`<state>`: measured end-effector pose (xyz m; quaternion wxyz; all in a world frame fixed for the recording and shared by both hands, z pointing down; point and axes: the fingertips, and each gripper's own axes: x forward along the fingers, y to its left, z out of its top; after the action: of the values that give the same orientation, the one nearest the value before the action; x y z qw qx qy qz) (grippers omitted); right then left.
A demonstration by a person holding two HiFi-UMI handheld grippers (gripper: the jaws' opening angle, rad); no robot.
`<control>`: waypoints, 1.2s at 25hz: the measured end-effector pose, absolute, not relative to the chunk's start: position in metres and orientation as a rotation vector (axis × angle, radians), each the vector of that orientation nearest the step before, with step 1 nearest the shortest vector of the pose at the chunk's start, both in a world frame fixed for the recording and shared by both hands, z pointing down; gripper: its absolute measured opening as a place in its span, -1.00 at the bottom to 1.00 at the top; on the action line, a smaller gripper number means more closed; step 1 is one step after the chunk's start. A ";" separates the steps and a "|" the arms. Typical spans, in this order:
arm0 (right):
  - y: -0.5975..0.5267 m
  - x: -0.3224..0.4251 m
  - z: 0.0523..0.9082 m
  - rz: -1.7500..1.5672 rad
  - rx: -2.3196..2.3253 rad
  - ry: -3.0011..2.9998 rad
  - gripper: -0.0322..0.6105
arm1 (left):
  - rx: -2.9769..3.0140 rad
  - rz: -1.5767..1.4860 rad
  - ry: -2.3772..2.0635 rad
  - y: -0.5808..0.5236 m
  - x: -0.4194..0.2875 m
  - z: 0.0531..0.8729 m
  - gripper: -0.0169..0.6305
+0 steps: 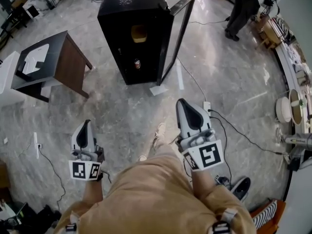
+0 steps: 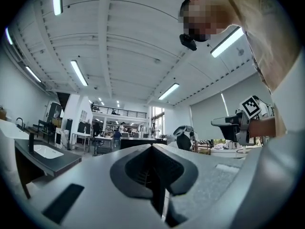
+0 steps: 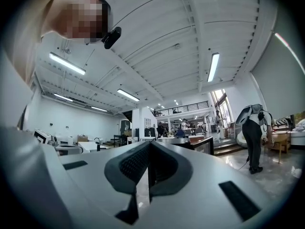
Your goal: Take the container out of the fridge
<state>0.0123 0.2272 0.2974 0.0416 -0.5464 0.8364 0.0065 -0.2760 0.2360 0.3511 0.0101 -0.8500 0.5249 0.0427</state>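
Left hand-held gripper (image 1: 87,126): jaws together, nothing between them. You hold it low in front of your left leg, nose toward the fridge.
Right hand-held gripper (image 1: 185,105): jaws together as well, empty, a little ahead of the left one.
Fridge (image 1: 127,11): black, standing on the floor (image 1: 122,111) well ahead of you. Open front faces you, and the door (image 1: 178,30) is swung out on its right side.
Container (image 1: 139,33): yellowish, on the upper level inside the fridge, about mid-opening. Well apart from both grippers.
Stage (judged): approach only, reach not yet begun.
Risk, jaws: if you arrive with them shut, you will push the container deeper instead of gripping it. Open them before entering.
Risk, wrong item: a small can (image 1: 137,64) sits on the lower level, straight below the container. A low reach meets it first.
Risk, door: its edge stands close to your right gripper's likely path, so a wide swing could clip it.
Risk, footing: a power strip (image 1: 206,106) lies by your right foot. Its leads could catch a step.
Container axis: too small to settle from here. It reads as squat and standing on its base, face toward you, with no clear long axis. Confirm up close.
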 end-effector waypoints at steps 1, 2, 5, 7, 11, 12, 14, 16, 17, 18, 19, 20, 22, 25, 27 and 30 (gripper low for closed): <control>0.215 0.018 0.299 0.016 -1.679 2.561 -0.90 | -2.661 0.128 1.640 0.225 -0.270 0.353 -0.94; 0.204 0.023 0.300 0.011 -1.686 2.562 -0.90 | -2.670 0.122 1.638 0.214 -0.264 0.355 -0.94; 0.173 0.036 0.304 -0.014 -1.695 2.565 -0.90 | -2.691 0.116 1.608 0.181 -0.245 0.355 -0.94; 0.153 0.043 0.307 -0.029 -1.692 2.576 -0.90 | -2.694 0.123 1.592 0.158 -0.234 0.352 -0.94; 0.111 0.060 0.308 -0.046 -1.672 2.581 -0.90 | -2.685 0.118 1.589 0.124 -0.212 0.345 -0.94; 0.101 0.065 0.306 -0.047 -1.663 2.579 -0.90 | -2.684 0.113 1.593 0.116 -0.207 0.345 -0.94; 0.081 0.072 0.302 -0.040 -1.639 2.580 -0.90 | -2.680 0.099 1.607 0.103 -0.198 0.344 -0.94; 0.065 0.080 0.298 -0.031 -1.614 2.587 -0.90 | -2.671 0.087 1.620 0.090 -0.190 0.343 -0.94; 0.057 0.084 0.296 -0.024 -1.604 2.590 -0.90 | -2.666 0.083 1.620 0.083 -0.185 0.342 -0.94; 0.050 0.089 0.294 -0.015 -1.599 2.590 -0.90 | -2.660 0.081 1.618 0.076 -0.180 0.341 -0.94; 0.044 0.094 0.292 -0.003 -1.597 2.587 -0.90 | -2.656 0.080 1.616 0.068 -0.175 0.340 -0.94; 0.038 0.101 0.290 0.007 -1.599 2.582 -0.90 | -2.652 0.084 1.617 0.061 -0.170 0.339 -0.94; 0.027 0.114 0.288 0.015 -1.599 2.576 -0.90 | -2.644 0.098 1.625 0.049 -0.160 0.338 -0.94; 0.012 0.129 0.288 0.021 -1.589 2.582 -0.90 | -2.631 0.109 1.627 0.036 -0.144 0.335 -0.94; 0.003 0.136 0.288 0.022 -1.574 2.585 -0.90 | -2.627 0.114 1.633 0.030 -0.137 0.334 -0.94; -0.008 0.140 0.290 0.009 -1.545 2.587 -0.90 | -2.618 0.115 1.661 0.025 -0.133 0.336 -0.94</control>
<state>0.1401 -0.0078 0.2897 0.0641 -0.5116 0.8568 0.0030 -0.1332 0.0254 0.3362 0.0193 -0.8437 0.5352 0.0370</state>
